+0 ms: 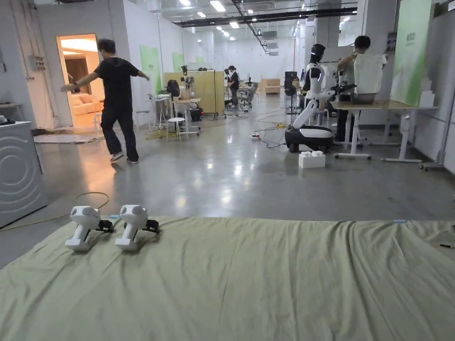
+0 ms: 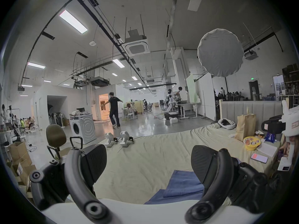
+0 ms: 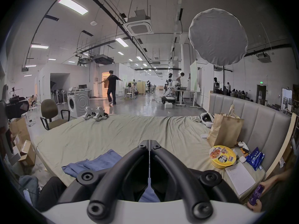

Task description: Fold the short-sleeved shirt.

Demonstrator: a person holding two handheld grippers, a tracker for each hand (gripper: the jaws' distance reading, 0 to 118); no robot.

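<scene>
Left gripper view showed a wide bed covered by a pale green sheet [image 2: 145,159], with a blue shirt [image 2: 182,185] lying on the sheet at its near edge, close to the camera. The left gripper [image 2: 148,164] hung just above the shirt with its two black jaws spread well apart and nothing between them. In the right gripper view the same shirt [image 3: 97,162] lay rumpled near the edge of the sheet [image 3: 129,133], and the right gripper [image 3: 149,162] hovered over it with its jaws pressed together, only a thin slit between them, gripping nothing as far as could be seen. The shirt looked partly doubled over in layers but uneven, so the folding appeared to be at an early or middle point; whether sleeves were already turned in could not be told. Two spare white grippers [image 1: 111,226] lay at the far left corner of the sheet [image 1: 249,284]. A paper bag [image 3: 224,130] and a yellow noodle bowl [image 3: 222,157] sat on the sheet to the shirt's right.
</scene>
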